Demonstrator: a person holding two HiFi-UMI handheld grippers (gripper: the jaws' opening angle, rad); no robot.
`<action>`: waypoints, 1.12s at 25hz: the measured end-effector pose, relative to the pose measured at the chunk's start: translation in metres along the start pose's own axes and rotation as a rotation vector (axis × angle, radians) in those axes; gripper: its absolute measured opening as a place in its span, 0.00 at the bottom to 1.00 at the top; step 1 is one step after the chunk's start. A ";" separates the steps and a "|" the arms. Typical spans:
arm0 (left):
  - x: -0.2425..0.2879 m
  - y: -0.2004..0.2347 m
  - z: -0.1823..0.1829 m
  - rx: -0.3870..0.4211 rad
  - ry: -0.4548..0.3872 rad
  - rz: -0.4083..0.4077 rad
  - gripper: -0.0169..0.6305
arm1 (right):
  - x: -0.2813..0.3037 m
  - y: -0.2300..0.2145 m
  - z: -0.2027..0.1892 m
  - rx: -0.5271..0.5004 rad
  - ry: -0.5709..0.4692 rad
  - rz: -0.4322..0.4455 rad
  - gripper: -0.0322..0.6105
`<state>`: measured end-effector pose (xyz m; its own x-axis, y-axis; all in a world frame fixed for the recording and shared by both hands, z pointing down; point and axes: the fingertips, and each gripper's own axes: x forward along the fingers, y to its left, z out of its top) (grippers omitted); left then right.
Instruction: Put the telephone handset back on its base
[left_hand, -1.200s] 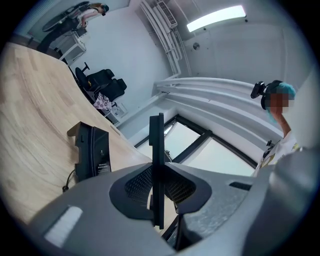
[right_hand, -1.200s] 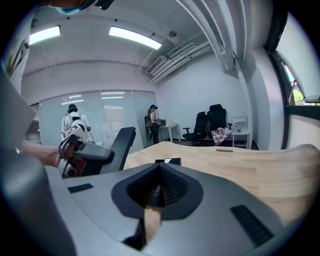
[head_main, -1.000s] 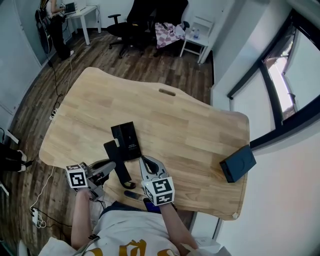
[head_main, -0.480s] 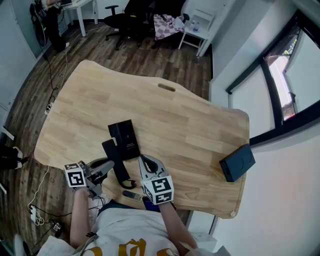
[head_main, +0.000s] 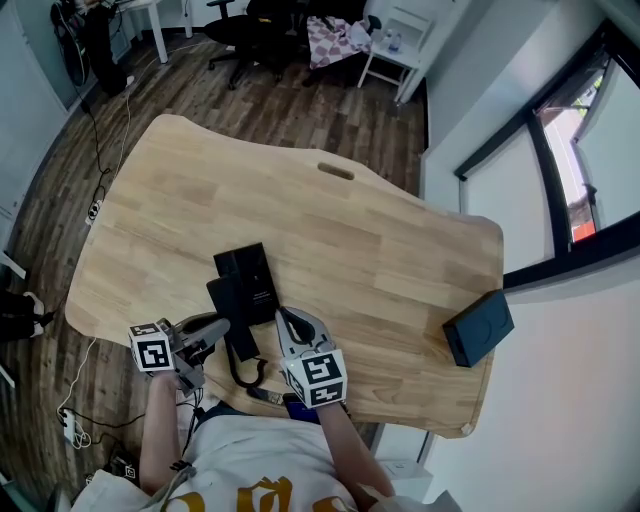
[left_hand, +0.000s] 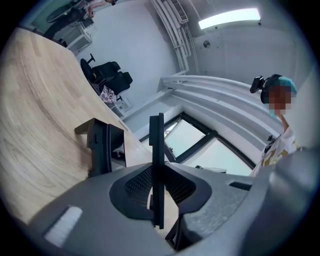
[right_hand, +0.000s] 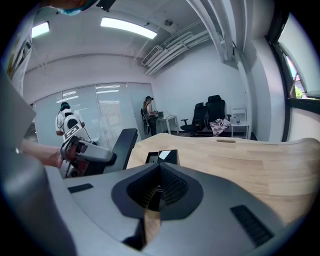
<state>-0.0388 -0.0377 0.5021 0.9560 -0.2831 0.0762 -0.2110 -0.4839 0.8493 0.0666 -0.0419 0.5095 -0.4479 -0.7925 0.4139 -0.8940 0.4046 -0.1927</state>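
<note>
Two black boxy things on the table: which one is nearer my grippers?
The phone base, just beyond the handset held in the left gripper. The other black box sits alone near the table's right edge.

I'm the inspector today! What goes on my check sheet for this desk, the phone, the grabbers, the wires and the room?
Surface: light wooden table with a slot cut near its far edge.
Job's things: black phone base lies on the table; the handset is off it, held just beside it.
Clutter: black box by the table's right edge.
Grippers: left gripper shut on the handset; right gripper shut, holding nothing.
Cables: curly phone cord at the near edge; wires and a power strip on the floor.
Surroundings: wood floor, office chairs, white side table, big window.
</note>
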 end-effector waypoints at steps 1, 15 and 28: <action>0.000 0.003 0.001 -0.004 0.002 0.002 0.13 | 0.003 0.000 -0.001 0.003 0.004 0.003 0.06; 0.001 0.033 0.010 -0.036 0.004 0.028 0.13 | 0.037 -0.001 -0.014 0.035 0.058 0.037 0.06; 0.002 0.056 0.012 -0.074 0.007 0.032 0.13 | 0.056 -0.003 -0.014 0.078 0.063 0.064 0.06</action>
<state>-0.0516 -0.0755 0.5430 0.9506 -0.2913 0.1073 -0.2260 -0.4125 0.8825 0.0442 -0.0813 0.5458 -0.5046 -0.7348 0.4533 -0.8630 0.4150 -0.2880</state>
